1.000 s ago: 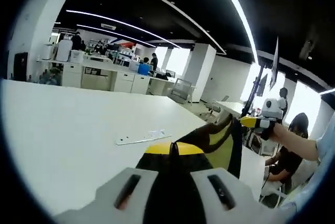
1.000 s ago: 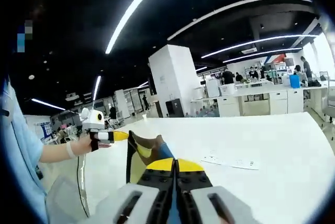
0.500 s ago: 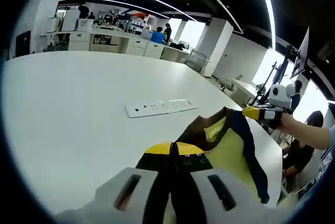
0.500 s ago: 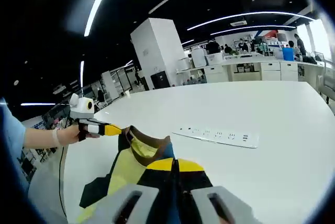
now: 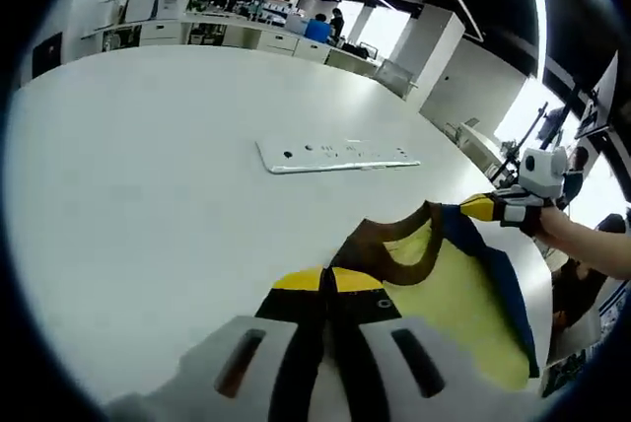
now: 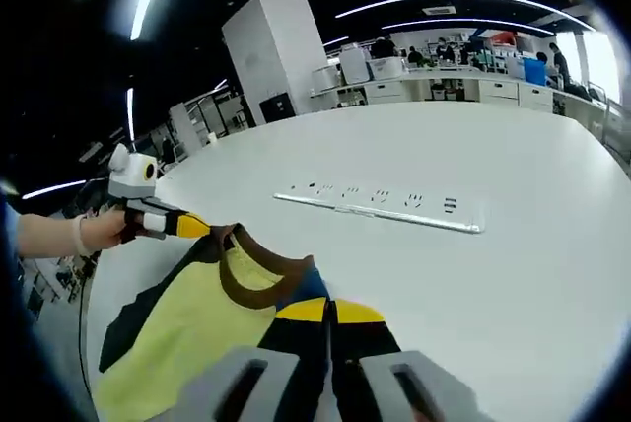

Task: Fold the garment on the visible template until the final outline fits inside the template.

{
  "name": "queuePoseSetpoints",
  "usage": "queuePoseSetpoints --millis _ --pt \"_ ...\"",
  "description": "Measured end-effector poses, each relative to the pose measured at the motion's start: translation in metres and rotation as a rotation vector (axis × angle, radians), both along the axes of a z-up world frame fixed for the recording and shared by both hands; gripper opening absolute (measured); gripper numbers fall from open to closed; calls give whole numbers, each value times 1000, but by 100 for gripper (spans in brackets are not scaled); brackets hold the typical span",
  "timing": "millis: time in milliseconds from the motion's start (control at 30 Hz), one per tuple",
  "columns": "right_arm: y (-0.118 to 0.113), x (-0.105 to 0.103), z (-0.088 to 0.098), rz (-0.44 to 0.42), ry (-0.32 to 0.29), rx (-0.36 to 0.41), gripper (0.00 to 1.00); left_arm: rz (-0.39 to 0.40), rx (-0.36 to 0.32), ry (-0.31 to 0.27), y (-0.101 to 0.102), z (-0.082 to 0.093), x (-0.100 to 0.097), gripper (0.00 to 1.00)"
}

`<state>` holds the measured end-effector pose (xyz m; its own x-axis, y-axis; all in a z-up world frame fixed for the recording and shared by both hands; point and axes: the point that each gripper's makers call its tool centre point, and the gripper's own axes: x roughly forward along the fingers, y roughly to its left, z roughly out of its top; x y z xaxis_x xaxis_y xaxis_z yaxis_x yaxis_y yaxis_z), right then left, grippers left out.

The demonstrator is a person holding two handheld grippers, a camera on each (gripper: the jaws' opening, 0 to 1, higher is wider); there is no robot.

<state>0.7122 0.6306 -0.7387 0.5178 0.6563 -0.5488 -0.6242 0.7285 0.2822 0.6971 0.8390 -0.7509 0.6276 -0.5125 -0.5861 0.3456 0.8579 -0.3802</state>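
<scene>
Table: a wide white table (image 5: pixel 128 205) carries the work; its surface is bare around the garment, apart from the strip.
Strip: a long white power strip (image 5: pixel 338 154) lies flat on the table beyond the garment, well apart from it; in the right gripper view it (image 6: pixel 380 210) runs across the middle.
Background: an open office with white counters, a white pillar (image 6: pixel 279 57) and some people far away; nothing stands between the grippers and the garment.
Garment: a yellow shirt (image 5: pixel 444 299) with a brown collar and dark blue shoulders, spread between the two grippers, near the table edge; in the right gripper view (image 6: pixel 187 328) the yellow front faces up. Whether it rests fully on the table I cannot tell.
Left gripper: its jaws (image 5: pixel 328 281) are closed together on the shirt's edge beside the collar.
Right gripper: its jaws (image 6: pixel 330 312) are also pressed together on the shirt, at the blue shoulder near the collar.
Hand: in the left gripper view the person's hand (image 5: pixel 552 225) holds the other gripper at the far shoulder.
Change: one second ago the shirt hung bunched and high between the grippers; now it is lowered and opened out, and much more yellow cloth shows.
Template: I cannot make out any template outline.
</scene>
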Motion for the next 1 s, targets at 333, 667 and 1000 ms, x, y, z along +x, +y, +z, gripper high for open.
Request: queuePoseSetpoints --millis 333,667,1000 --pt "1 12 -11 -17 5 -21 0 25 27 -16 2 -5 11 0" --pt "4 3 -8 49 -66 -70 25 -60 152 -172 5 6 10 23" --pt "8 -10 -3 69 -79 -102 81 -146 98 -256 -9 35 -1 71"
